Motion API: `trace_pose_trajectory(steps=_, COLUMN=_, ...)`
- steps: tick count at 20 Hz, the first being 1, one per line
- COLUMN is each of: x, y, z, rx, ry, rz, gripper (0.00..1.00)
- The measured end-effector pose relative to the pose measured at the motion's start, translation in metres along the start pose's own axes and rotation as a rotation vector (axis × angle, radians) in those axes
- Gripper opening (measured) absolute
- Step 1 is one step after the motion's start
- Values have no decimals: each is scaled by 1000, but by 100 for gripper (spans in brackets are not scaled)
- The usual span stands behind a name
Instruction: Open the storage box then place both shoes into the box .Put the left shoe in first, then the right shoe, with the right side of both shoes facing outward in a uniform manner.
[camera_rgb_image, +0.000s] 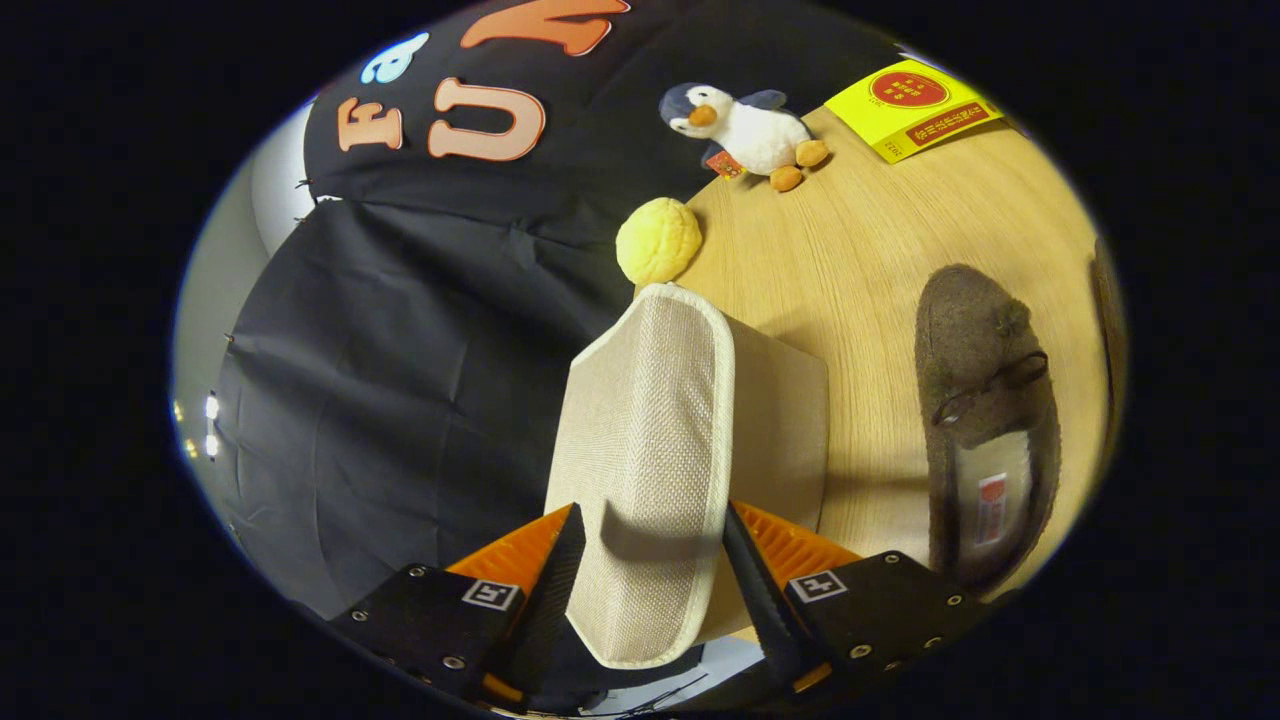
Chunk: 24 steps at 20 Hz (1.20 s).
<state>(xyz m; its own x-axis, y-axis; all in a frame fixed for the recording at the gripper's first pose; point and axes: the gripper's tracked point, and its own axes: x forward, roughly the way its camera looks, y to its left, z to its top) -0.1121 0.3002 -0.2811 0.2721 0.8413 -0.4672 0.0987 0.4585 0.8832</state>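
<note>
My gripper (652, 555) is shut on the beige woven lid (650, 420) of the storage box; both fingers press on the lid's edges near its small pull tab. The lid is lifted away from the box body (785, 420), which stands on the wooden table (860, 250) just behind it. A brown fuzzy shoe (985, 400) with a white insole and a red label lies on the table beside the box, well apart from the fingers. A dark sliver (1105, 320) beyond that shoe may be a second shoe, but I cannot tell.
A penguin plush (745, 125) and a yellow booklet (910, 105) lie at the table's far end. A yellow bumpy ball (658, 240) sits at the table's edge just past the lid. Black cloth hangs on the other side of the lid.
</note>
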Motion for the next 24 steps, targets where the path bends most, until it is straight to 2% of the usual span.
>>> trace_pose_trajectory(steps=3, x=-18, y=39, z=8, rx=-26, ry=-24, rz=62, gripper=70)
trace_pose_trajectory(steps=7, x=-24, y=102, z=8, rx=-153, ry=-17, rz=137, gripper=59)
trace_pose_trajectory(steps=12, x=-7, y=170, z=-6, rx=-307, ry=26, rz=202, gripper=46)
trace_pose_trajectory(steps=15, x=0, y=201, z=-19, rx=-375, ry=36, rz=226, gripper=33)
trace_pose_trajectory(steps=17, x=8, y=220, z=-26, rx=-412, ry=43, rz=242, gripper=27)
trace_pose_trajectory(steps=19, x=23, y=240, z=-31, rx=-440, ry=58, rz=243, gripper=24)
trace_pose_trajectory(steps=24, x=85, y=268, z=-44, rx=-460, ry=94, rz=213, gripper=24)
